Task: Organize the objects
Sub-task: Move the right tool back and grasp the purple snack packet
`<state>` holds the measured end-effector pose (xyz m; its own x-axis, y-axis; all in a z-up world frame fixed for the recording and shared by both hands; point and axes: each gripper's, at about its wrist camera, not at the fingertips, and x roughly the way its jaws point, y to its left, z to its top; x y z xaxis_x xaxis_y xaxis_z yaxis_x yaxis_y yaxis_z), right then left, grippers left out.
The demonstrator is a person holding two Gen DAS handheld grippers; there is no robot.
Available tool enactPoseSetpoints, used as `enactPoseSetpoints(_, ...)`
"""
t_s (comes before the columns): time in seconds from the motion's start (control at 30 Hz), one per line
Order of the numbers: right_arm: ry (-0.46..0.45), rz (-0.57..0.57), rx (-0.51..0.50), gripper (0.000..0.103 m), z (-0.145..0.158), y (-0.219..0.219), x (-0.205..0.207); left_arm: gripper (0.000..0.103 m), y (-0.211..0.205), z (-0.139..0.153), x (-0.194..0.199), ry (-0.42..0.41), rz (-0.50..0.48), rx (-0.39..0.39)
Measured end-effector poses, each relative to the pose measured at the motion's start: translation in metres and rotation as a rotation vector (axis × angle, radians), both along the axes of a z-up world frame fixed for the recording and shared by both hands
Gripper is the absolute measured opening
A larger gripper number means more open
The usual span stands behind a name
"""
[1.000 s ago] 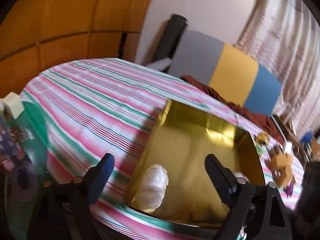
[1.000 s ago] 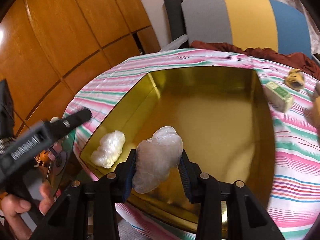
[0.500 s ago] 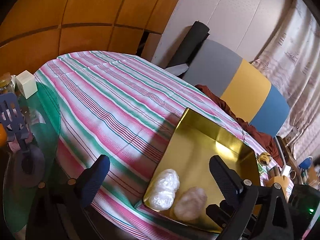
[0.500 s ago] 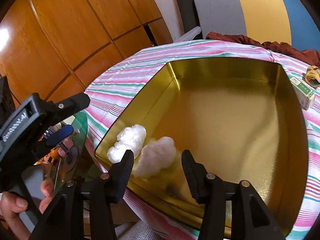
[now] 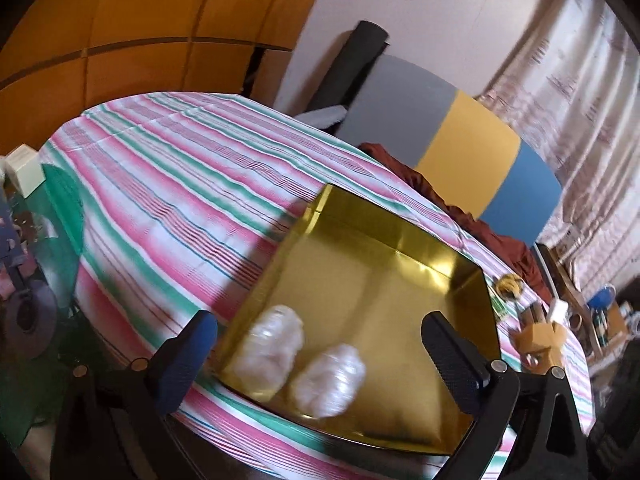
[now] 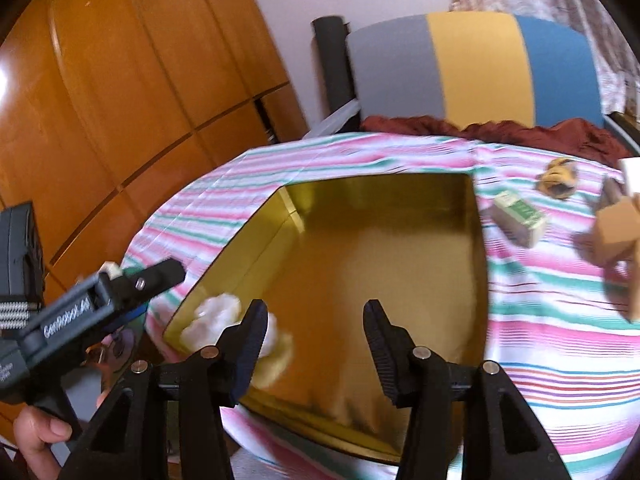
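Note:
A gold tray (image 5: 400, 242) (image 6: 384, 188) rests on the striped tablecloth (image 5: 168, 184). Two white plastic-wrapped bundles lie side by side in its near left corner: one (image 5: 276, 344) close to the wall, the other (image 5: 332, 376) just right of it. My left gripper (image 5: 318, 320) hovers over that corner, open wide, with nothing between its fingers. My right gripper (image 6: 315, 308) is open above the tray's near edge, clear of the bundles (image 6: 216, 316), and its left finger hides part of one. In the right wrist view the left gripper's finger (image 6: 160, 276) shows at the left, held by a hand (image 6: 40, 436).
On the cloth to the right of the tray lie a small green and white box (image 6: 518, 214), a yellow-brown toy (image 6: 558, 178) and a cardboard object (image 6: 616, 236). A cream box (image 5: 24, 168) stands on a green surface at the left. A maroon cloth (image 6: 500, 128) lies behind the table.
The right gripper opened and let go of the white bundle, which now lies in the tray beside the first one. The right gripper has drawn back and up; the left view has shifted.

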<state>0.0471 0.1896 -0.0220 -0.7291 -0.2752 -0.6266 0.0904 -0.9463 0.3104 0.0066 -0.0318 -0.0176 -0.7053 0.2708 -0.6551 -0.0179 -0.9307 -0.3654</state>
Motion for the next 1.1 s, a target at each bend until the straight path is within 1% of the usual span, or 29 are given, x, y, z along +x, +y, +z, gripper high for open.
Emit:
enactPoseSetpoints(0.17, 0.019, -0.109, 0.015, 0.05, 0.006, 0.038, 0.011, 0.103, 0.028, 0.0, 0.004, -0.011, -0.083, -0.014)
enactPoseSetpoints(0.3, 0.011, -0.217, 0.008, 0.05, 0.004, 0.078, 0.022, 0.103, 0.054, 0.002, 0.011, -0.004, -0.155, -0.034)
enactPoseSetpoints(0.47, -0.01, -0.344, 0.008, 0.05, -0.006, 0.123, 0.038, 0.103, 0.091, 0.004, 0.021, -0.004, -0.272, -0.043)
enactPoseSetpoints(0.63, -0.062, -0.476, 0.009, 0.052, -0.027, 0.17, 0.062, 0.103, 0.128, 0.009, 0.034, 0.013, -0.408, -0.048)
enactPoseSetpoints(0.7, -0.084, -0.546, 0.013, 0.059, -0.037, 0.192, 0.075, 0.103, 0.144, 0.011, 0.04, 0.02, -0.462, -0.055)
enactPoseSetpoints(0.77, -0.101, -0.633, 0.015, 0.064, -0.044, 0.215, 0.088, 0.103, 0.159, 0.011, 0.045, 0.019, -0.506, -0.054)
enactPoseSetpoints(0.87, -0.099, -0.749, -0.021, 0.065, -0.049, 0.254, 0.103, 0.103, 0.182, 0.011, 0.051, 0.012, -0.565, -0.072)
enactPoseSetpoints(0.93, -0.078, -0.825, -0.036, 0.066, -0.048, 0.284, 0.111, 0.103, 0.195, 0.011, 0.055, 0.008, -0.596, -0.078)
enactPoseSetpoints(0.97, -0.071, -0.852, -0.039, 0.067, -0.046, 0.295, 0.112, 0.103, 0.197, 0.011, 0.057, 0.006, -0.606, -0.073)
enactPoseSetpoints(1.0, -0.063, -0.866, -0.043, 0.07, -0.046, 0.303, 0.111, 0.103, 0.202, 0.011, 0.059, 0.001, -0.62, -0.065)
enactPoseSetpoints(1.1, -0.063, -0.869, -0.065, 0.071, -0.047, 0.327, 0.101, 0.103, 0.211, 0.008, 0.062, -0.013, -0.633, -0.074)
